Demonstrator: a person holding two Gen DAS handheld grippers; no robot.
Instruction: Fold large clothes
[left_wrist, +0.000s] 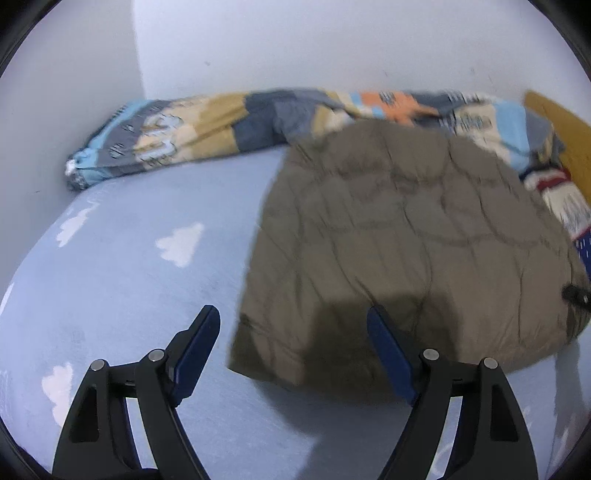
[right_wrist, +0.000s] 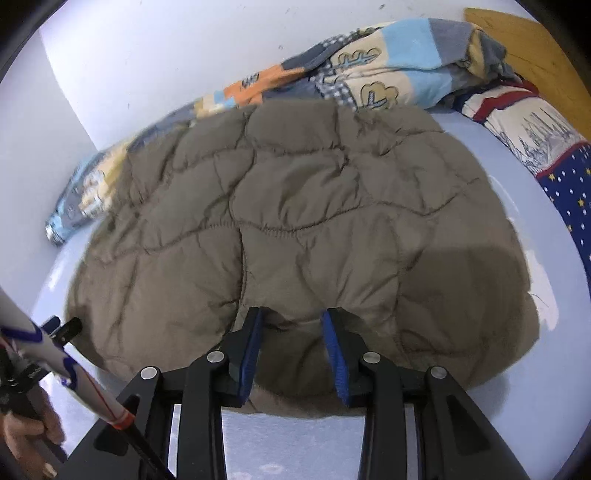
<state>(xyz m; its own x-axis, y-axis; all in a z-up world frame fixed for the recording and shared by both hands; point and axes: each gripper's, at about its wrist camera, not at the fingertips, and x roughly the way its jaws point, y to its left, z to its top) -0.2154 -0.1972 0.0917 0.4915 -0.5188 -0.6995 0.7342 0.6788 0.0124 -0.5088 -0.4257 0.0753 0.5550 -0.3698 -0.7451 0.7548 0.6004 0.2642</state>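
A brown quilted jacket (right_wrist: 295, 221) lies folded in a broad block on the light blue cloud-print bed sheet (left_wrist: 129, 266). It also shows in the left wrist view (left_wrist: 406, 240), right of centre. My left gripper (left_wrist: 293, 314) is open and empty, hovering over the jacket's near left corner. My right gripper (right_wrist: 293, 314) is open, its blue-padded fingers (right_wrist: 334, 354) straddling the jacket's near edge without closing on it.
A rumpled patchwork duvet (left_wrist: 229, 122) lies along the white wall at the back. A pillow with stars and a city print (right_wrist: 546, 147) sits at the right by a wooden headboard (right_wrist: 535, 44). The person's left hand and gripper handle (right_wrist: 33, 369) are at lower left.
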